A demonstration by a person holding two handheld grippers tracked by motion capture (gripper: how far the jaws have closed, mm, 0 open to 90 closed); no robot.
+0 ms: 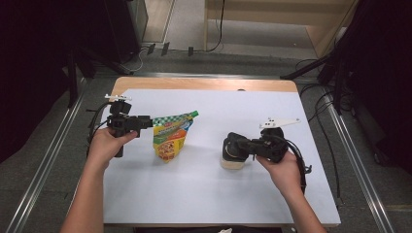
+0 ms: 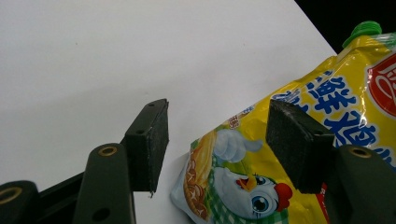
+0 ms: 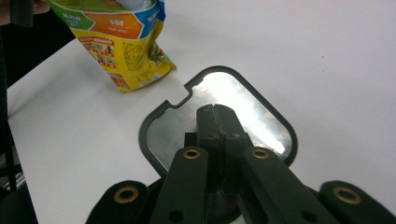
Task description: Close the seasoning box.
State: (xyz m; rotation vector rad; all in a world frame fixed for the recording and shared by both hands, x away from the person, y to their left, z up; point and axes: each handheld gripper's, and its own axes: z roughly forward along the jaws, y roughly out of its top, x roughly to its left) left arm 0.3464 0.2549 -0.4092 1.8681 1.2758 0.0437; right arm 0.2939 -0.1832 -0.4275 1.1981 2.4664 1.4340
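High view: a white table (image 1: 204,194) with a person's forearms entering from the bottom edge, each hand carrying a two-jaw gripper. The left gripper (image 1: 145,121), held in the left hand (image 1: 108,144), points toward a yellow spouted pouch (image 1: 171,137) that stands tilted near the table's left-centre, green cap (image 1: 194,114) uppermost. Left gripper view: the two black jaws stand apart, their pads (image 2: 152,144) clear of the pouch (image 2: 280,154); the printed packet (a cartoon chicken on its face) lies across the gap and in front of the right-hand jaw, but neither pad presses on it, so nothing is gripped. The right gripper (image 1: 232,148), in the right hand (image 1: 284,167), sits to the right of the pouch and well apart from it, above a small pale object on the table. Right gripper view: the jaws are fully closed, pad against pad, with nothing visible between them; directly beneath and ahead of their tips lies a rounded metal lid (image 3: 261,116) with a dark rim and a small notch, flat on the white surface, the pouch's lower corner (image 3: 135,70) near it at upper left.
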